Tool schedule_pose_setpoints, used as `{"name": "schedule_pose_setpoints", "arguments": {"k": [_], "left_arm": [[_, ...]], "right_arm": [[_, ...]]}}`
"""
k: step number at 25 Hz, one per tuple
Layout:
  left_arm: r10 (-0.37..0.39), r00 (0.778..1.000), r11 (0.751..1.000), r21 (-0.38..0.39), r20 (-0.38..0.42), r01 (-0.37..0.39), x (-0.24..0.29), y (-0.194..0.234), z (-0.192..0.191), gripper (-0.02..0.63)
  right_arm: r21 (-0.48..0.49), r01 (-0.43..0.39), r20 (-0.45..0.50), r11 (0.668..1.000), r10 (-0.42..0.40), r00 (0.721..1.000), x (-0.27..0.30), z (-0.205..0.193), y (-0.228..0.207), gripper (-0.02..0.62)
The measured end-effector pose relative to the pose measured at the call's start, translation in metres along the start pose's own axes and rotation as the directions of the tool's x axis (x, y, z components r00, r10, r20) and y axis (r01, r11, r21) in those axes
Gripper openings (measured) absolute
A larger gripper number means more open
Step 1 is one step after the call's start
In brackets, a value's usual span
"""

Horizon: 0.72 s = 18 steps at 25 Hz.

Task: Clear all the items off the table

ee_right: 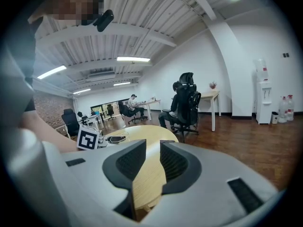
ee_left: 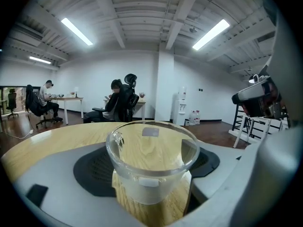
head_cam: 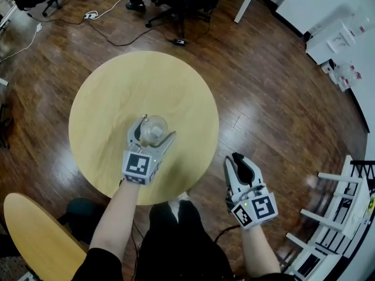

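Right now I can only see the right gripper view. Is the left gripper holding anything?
Observer: Yes. The left gripper has a clear glass cup between its jaws, with the pads against its sides.
Operator: Anything else on the table?
Observer: In the head view, the cup is the only item I see over the round table.
Operator: And where is my right gripper?
Observer: The right gripper is off the table's near edge, over the wood floor.
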<state>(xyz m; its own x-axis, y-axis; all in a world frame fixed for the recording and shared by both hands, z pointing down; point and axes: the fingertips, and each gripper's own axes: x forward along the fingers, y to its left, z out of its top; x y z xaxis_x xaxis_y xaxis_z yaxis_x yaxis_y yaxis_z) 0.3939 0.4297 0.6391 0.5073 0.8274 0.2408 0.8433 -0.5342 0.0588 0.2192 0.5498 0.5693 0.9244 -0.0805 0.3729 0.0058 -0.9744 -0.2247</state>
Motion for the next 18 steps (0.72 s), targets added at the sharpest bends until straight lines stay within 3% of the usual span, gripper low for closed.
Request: {"name": "schedule_pose_setpoints", "arguments": {"k": [10, 18], "left_arm": [[-0.011, 0.999, 0.999, -0.037, 0.036, 0.012, 0.005, -0.004, 0.002, 0.410], [-0.007, 0.997, 0.998, -0.068, 0.080, 0.012, -0.019, -0.006, 0.026, 0.408]], "right_arm": [[-0.010, 0.022, -0.011, 1.000, -0.022, 1.000, -0.003, -0.007, -0.011, 0.080], [-0.011, -0.024, 0.009, 1.000, 0.024, 1.000, 0.003, -0.003, -0.005, 0.080]]}}
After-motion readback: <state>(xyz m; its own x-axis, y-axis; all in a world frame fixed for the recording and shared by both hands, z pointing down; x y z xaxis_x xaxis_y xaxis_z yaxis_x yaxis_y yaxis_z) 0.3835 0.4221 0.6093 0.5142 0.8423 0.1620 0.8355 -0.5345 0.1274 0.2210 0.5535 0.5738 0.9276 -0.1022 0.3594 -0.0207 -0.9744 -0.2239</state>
